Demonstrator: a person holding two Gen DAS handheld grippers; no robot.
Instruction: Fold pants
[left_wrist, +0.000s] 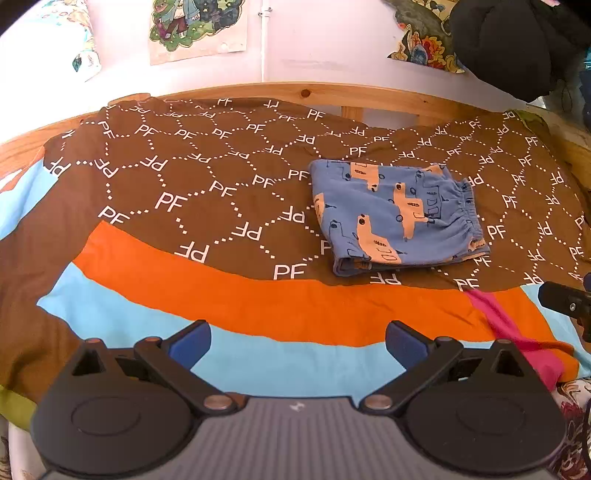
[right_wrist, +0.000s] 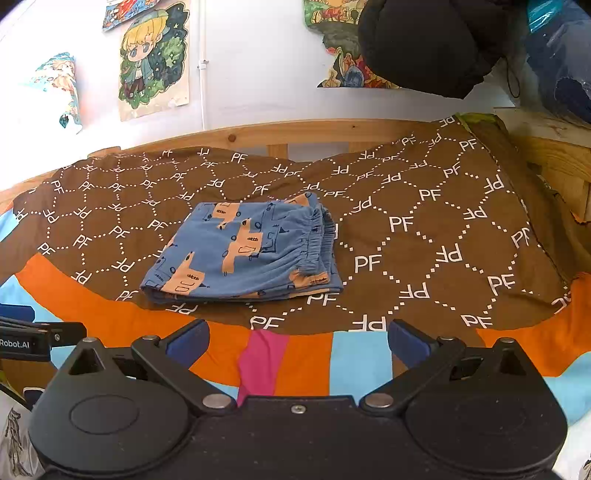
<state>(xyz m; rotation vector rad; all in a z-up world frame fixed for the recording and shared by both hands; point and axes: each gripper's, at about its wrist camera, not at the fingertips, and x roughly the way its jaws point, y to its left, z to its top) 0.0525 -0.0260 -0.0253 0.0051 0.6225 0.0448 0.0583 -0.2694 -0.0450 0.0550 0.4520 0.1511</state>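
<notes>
The blue pants (left_wrist: 395, 218) with orange car prints lie folded into a compact square on the brown patterned bedspread (left_wrist: 184, 177). Their elastic waistband faces right. They also show in the right wrist view (right_wrist: 243, 251). My left gripper (left_wrist: 298, 345) is open and empty, held back over the orange and light blue stripes, well short of the pants. My right gripper (right_wrist: 298, 345) is open and empty too, just in front of the pants. The tip of the right gripper shows at the right edge of the left wrist view (left_wrist: 565, 302).
A wooden bed rail (left_wrist: 295, 90) runs along the far edge under a white wall with posters (right_wrist: 155, 62). A black bundle (right_wrist: 428, 44) hangs at the upper right. The left gripper's body (right_wrist: 26, 341) shows at the left edge.
</notes>
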